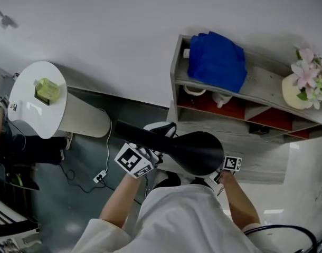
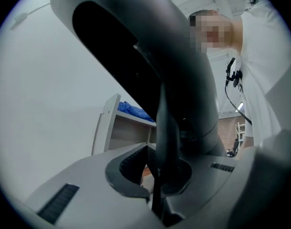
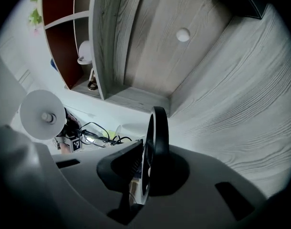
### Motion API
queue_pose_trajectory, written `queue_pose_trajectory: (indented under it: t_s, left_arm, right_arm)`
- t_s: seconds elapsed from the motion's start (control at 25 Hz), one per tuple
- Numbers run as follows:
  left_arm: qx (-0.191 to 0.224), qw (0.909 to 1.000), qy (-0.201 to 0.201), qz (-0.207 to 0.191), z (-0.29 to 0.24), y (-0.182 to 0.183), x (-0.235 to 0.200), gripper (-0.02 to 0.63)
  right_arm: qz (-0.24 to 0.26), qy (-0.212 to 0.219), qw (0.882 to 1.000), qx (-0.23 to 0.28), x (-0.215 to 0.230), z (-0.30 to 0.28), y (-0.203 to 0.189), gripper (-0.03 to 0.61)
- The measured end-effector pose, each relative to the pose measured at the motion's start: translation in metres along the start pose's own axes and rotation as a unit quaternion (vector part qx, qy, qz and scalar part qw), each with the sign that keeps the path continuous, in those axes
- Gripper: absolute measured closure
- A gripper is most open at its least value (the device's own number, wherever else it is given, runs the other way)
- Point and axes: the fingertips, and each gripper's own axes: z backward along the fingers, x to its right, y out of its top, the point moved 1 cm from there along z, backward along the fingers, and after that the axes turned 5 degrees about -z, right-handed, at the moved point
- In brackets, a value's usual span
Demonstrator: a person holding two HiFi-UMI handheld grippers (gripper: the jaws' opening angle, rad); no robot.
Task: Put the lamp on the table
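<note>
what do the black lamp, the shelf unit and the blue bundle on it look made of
The lamp: smooth black with a dull sheen, likely plastic or painted metal. The shelf unit: pale grey printed-looking wood grain, probably laminated board, with red inner panels. The blue bundle: soft folds and creases, so fabric.

Blue cloth (image 1: pixel 216 59) atop a grey shelf unit (image 1: pixel 266 83), pink flowers (image 1: pixel 309 74) in a pale vase (image 1: pixel 291 95) at its right end.

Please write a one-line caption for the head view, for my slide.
The left tongs and right tongs hold a black lamp at the wooden table near a shelf.
</note>
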Motion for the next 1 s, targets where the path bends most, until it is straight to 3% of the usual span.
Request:
queue_pose_trajectory:
  t_s: [0.2, 0.44, 0.84, 1.0]
  left_arm:
    - [-0.02, 0.9996, -0.02, 0.007, -0.011, -0.023, -0.016, 0.606]
    - [-0.037, 0.9987, -0.026, 0.023, -0.018, -0.049, -0.038, 0.606]
    - [-0.059, 0.9971, -0.016, 0.045, -0.019, -0.085, -0.063, 0.606]
    - [-0.067, 0.9964, -0.01, 0.05, -0.017, -0.094, -0.072, 0.607]
  right_arm:
    - [-0.001, -0.015, 1.0, 0.015, 0.017, -0.018, 0.016, 0.557]
    - [-0.024, 0.012, 0.999, 0.019, 0.03, -0.048, 0.024, 0.557]
    - [-0.042, -0.026, 0.999, 0.013, 0.061, -0.076, 0.027, 0.557]
    - [-0.038, -0.019, 0.999, 0.025, 0.065, -0.084, 0.032, 0.557]
